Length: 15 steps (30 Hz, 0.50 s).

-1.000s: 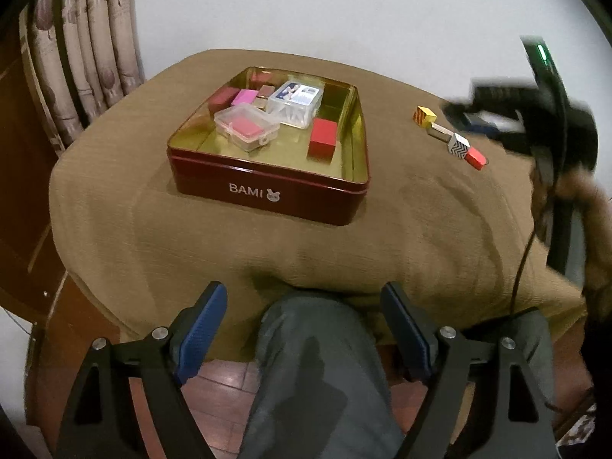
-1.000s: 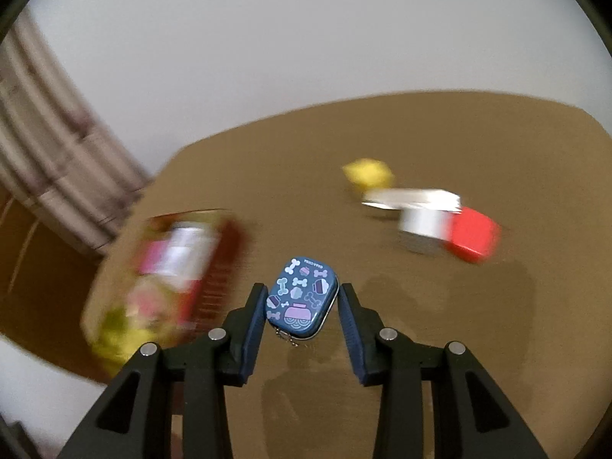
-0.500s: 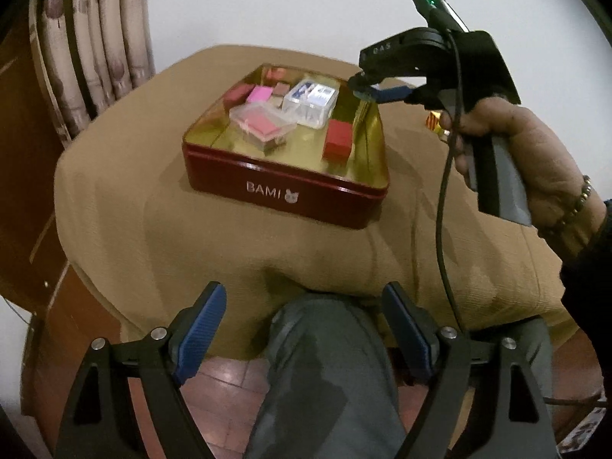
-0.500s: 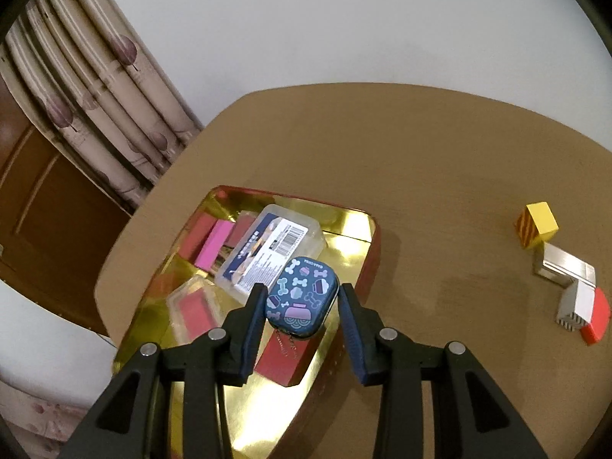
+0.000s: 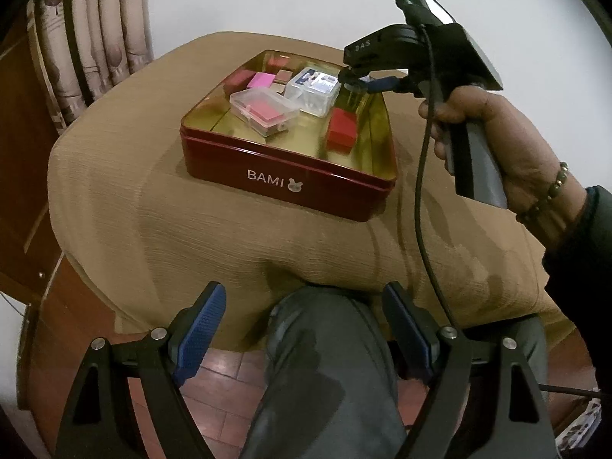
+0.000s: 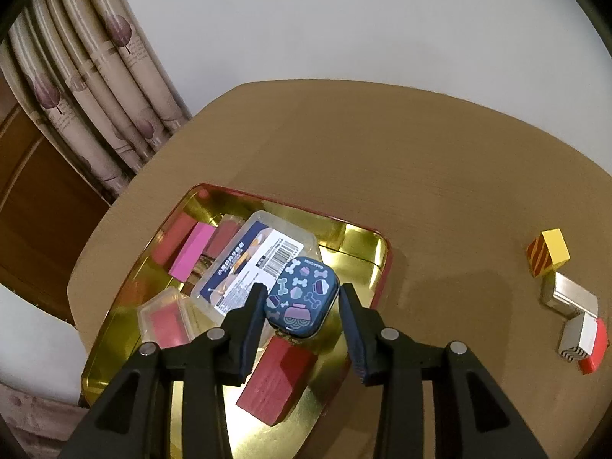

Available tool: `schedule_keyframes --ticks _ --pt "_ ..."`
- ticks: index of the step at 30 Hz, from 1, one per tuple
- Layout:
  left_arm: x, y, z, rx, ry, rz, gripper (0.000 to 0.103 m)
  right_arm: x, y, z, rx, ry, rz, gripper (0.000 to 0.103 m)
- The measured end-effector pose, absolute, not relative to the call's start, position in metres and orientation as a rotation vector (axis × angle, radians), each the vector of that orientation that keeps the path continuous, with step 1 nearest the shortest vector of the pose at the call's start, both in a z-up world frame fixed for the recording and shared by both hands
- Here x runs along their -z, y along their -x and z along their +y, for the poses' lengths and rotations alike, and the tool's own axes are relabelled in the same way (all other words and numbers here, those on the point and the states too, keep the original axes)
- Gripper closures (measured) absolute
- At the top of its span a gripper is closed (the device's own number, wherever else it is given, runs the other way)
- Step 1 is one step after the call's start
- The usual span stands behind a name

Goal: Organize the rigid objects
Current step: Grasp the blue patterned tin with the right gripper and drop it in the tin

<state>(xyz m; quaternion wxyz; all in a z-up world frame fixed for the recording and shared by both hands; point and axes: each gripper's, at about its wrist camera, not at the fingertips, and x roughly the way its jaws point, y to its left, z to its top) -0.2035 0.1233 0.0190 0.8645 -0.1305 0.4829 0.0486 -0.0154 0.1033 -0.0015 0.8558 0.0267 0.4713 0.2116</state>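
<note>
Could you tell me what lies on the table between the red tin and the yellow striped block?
Nothing: in the right wrist view, only bare tan tablecloth lies between the red tin and the yellow striped block.

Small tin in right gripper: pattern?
Dark teal small tin, printed with light bones and purple cupcakes or bowls; clearest in the right wrist view.

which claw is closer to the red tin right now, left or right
Right. The right claw hangs over the red tin, a small blue case between its fingers. The left claw sits open past the table edge, above the person's knee.
</note>
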Motion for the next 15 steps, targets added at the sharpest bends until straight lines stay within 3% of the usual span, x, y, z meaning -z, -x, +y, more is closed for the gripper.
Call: schedule_keyframes --ticks 9,15 --pt "-0.017 0.202 0.122 -0.106 0.263 1.019 0.023 -0.003 0.013 0.096 -0.461 -0.125 0.974 0.063" --pt "-0.02 0.205 0.119 -0.125 0.231 0.997 0.023 -0.023 0.054 0.039 -0.423 -0.175 0.799 0.063"
